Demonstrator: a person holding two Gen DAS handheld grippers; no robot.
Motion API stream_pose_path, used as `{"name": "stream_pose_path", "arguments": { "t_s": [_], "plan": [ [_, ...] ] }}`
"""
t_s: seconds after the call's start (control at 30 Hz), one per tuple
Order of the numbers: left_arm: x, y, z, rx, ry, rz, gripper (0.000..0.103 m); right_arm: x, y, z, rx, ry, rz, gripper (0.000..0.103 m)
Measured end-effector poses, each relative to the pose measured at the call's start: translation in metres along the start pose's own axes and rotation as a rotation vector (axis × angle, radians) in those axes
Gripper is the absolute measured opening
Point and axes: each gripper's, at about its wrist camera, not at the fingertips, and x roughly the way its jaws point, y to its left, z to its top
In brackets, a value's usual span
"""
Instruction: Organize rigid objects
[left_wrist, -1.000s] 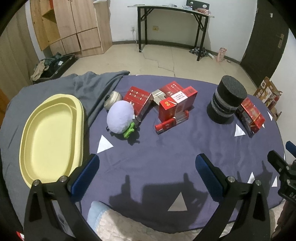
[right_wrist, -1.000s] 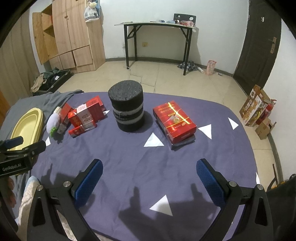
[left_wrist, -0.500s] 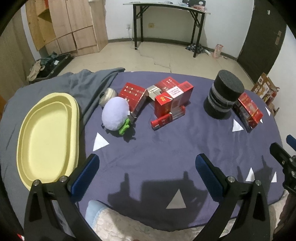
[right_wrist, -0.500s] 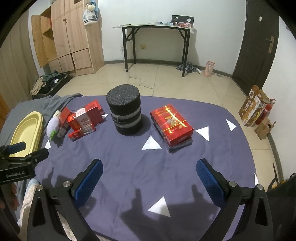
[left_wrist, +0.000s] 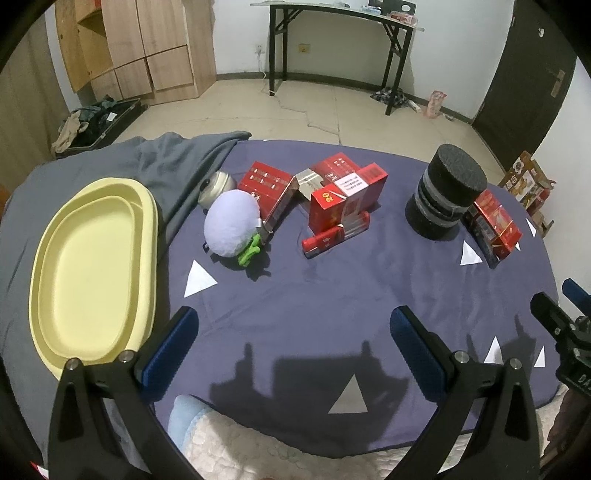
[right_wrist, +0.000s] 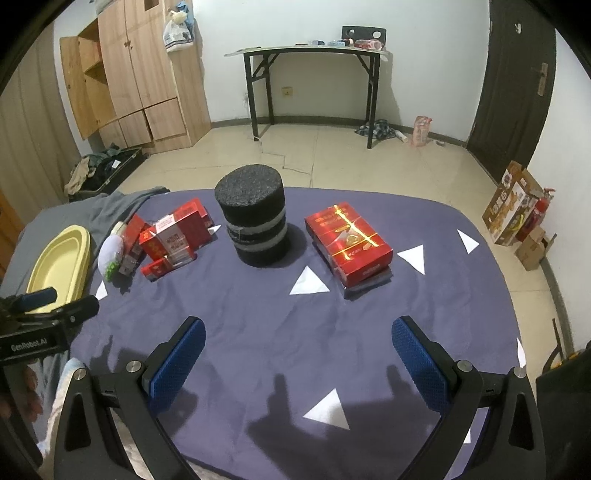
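A purple cloth covers the table (left_wrist: 314, 295). On it lie a pile of red boxes (left_wrist: 343, 195), a lilac plush ball (left_wrist: 231, 221) with a green clip, a small metal tin (left_wrist: 216, 188), a black foam cylinder (left_wrist: 445, 192) and a flat red box (right_wrist: 347, 242). A yellow tray (left_wrist: 88, 266) rests at the left. My left gripper (left_wrist: 293, 343) hovers open above the near edge, holding nothing. My right gripper (right_wrist: 297, 352) is open too, in front of the cylinder and flat box, well short of both.
A grey cloth (left_wrist: 177, 155) is bunched behind the tray. Beyond the table lie a tiled floor, a wooden cabinet (right_wrist: 147, 74), a black-legged desk (right_wrist: 310, 66) and cardboard boxes (right_wrist: 513, 214) by the dark door. A hand (right_wrist: 14, 398) shows at the lower left.
Both grippers have pulled back and risen a little, so the objects look smaller and farther off. Nothing on the table has moved, and both grippers stay open.
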Motion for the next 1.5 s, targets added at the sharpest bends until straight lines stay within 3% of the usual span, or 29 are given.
{"name": "stream_pose_path", "arguments": {
  "t_s": [0.7,0.9,1.0,1.13,1.27,1.4,1.5],
  "plan": [
    [-0.022,0.014,0.008,0.009,-0.038,-0.052,0.103,-0.030,-0.018,0.001,0.021,-0.033,-0.023,0.103],
    [-0.020,0.033,0.030,0.086,-0.017,-0.108,0.103,-0.026,-0.033,-0.013,0.068,-0.028,0.051,0.103],
    [-0.012,0.037,0.051,0.106,0.009,-0.137,0.103,-0.014,-0.047,0.000,0.020,-0.023,0.017,0.103],
    [0.017,0.017,0.078,0.294,0.057,-0.144,0.102,0.015,-0.060,0.025,-0.058,0.010,0.015,0.103],
    [0.050,-0.002,0.094,0.375,0.094,-0.144,0.095,0.042,-0.068,0.049,-0.141,0.023,0.039,0.103],
    [0.075,-0.024,0.106,0.438,0.129,-0.186,0.073,0.071,-0.066,0.069,-0.188,0.083,0.076,0.103],
    [0.096,-0.037,0.110,0.475,0.169,-0.181,0.067,0.088,-0.053,0.072,-0.271,0.100,0.101,0.103]
  ]
}}
